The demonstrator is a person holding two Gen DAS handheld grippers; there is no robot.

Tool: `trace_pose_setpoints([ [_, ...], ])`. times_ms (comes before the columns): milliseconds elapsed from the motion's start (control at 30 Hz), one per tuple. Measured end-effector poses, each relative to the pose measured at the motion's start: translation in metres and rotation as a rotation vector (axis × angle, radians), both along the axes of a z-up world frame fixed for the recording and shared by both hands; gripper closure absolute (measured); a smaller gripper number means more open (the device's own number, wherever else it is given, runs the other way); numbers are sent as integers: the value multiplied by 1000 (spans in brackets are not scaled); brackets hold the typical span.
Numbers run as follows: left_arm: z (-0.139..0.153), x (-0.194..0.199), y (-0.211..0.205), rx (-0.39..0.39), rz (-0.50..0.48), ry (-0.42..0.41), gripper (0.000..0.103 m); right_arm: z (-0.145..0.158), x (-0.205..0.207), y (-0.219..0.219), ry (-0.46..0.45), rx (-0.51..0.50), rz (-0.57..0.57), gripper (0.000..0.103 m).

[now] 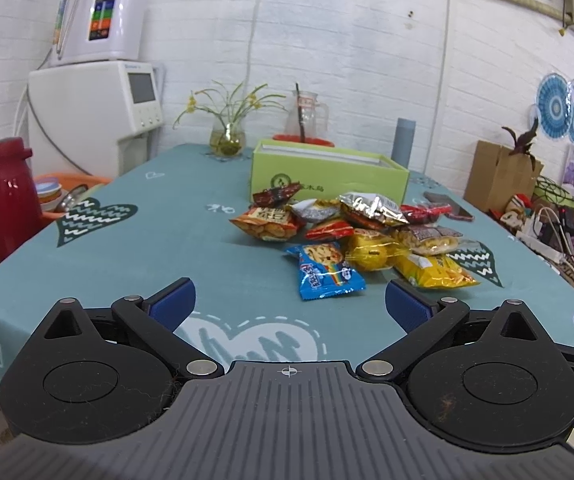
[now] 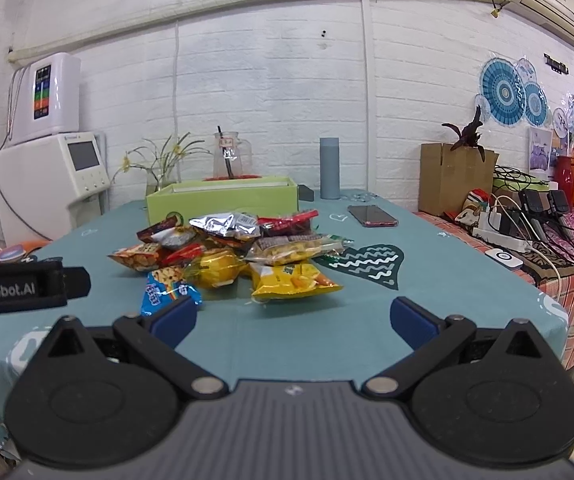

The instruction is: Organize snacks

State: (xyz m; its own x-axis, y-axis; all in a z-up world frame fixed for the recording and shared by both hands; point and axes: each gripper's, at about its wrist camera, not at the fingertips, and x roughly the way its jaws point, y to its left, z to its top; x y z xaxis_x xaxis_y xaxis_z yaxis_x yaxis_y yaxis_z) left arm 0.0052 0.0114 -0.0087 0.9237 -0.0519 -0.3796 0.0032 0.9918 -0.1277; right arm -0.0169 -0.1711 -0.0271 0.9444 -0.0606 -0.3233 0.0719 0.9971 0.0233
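A pile of snack packets lies on the teal tablecloth in front of an open green box. Nearest me is a blue packet, then yellow packets. My left gripper is open and empty, held above the near table edge, short of the blue packet. In the right wrist view the pile and green box sit ahead. My right gripper is open and empty, just short of a yellow packet. The left gripper's body shows at the left.
A phone and a grey bottle stand behind the pile to the right. A vase and a glass jug stand at the table's back. A red thermos is at left. A side table with cables is at right.
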Motion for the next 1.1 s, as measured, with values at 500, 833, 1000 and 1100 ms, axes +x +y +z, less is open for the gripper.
trace_pose_setpoints([
  [500, -1, 1, 0, 6, 8, 7, 11, 0, 1, 1, 1, 4, 8, 0],
  [833, -1, 1, 1, -9, -4, 12, 11, -2, 1, 4, 7, -9, 17, 0],
  [1000, -1, 2, 2, -9, 7, 16, 11, -2, 1, 4, 5, -9, 26, 0],
  [1100, 2, 9, 9, -22, 13, 16, 11, -4, 3, 2, -10, -7, 42, 0],
])
